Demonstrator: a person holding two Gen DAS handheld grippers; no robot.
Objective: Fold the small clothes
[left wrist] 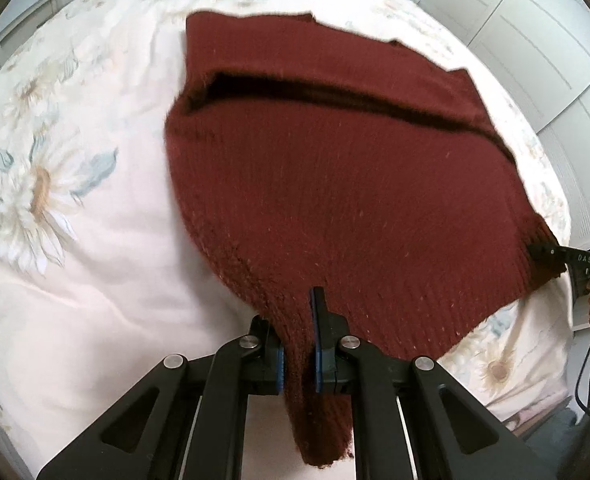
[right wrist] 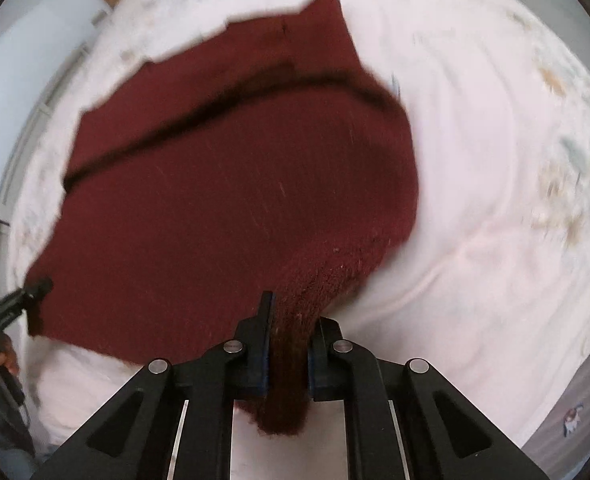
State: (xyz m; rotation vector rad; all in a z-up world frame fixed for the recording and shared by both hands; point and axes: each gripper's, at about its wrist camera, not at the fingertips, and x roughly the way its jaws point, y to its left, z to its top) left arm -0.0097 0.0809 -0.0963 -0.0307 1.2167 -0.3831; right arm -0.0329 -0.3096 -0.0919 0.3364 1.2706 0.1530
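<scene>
2 tools pinch the near edge of a dark red knit

Both corners of the dark red knitted garment (left wrist: 335, 184) nearest the cameras are caught in tools, and the rest of it spreads out over the bed (left wrist: 95, 272), which wears a cream cover printed with pale daisies.

Left tool (left wrist: 298, 344): its blue-padded fingers (left wrist: 318, 344) are pressed together on a bunched corner of the garment, and a tail of knit hangs down past them toward the camera. From that corner the fabric rises and fans out away from the tool.

Right tool (right wrist: 289, 360): its fingers likewise clamp a gathered corner, with a thick wad of knit hanging below the pads. In the left wrist view this tool (left wrist: 551, 254) shows at the garment's right-hand ribbed corner; in the right wrist view the left tool (right wrist: 35, 290) shows at the garment's left-hand corner.

Across the garment, beyond the held edge, runs a dark shadowed line where 1 layer sits above another (left wrist: 335, 100). Past that line the far part of the knit lies flat on the bed, its far edge stepped and uneven.

White panelled cupboard doors (left wrist: 535, 40) stand beyond the garment's far right side. The right wrist view is blurred, so the bed's pattern is hard to read there
</scene>
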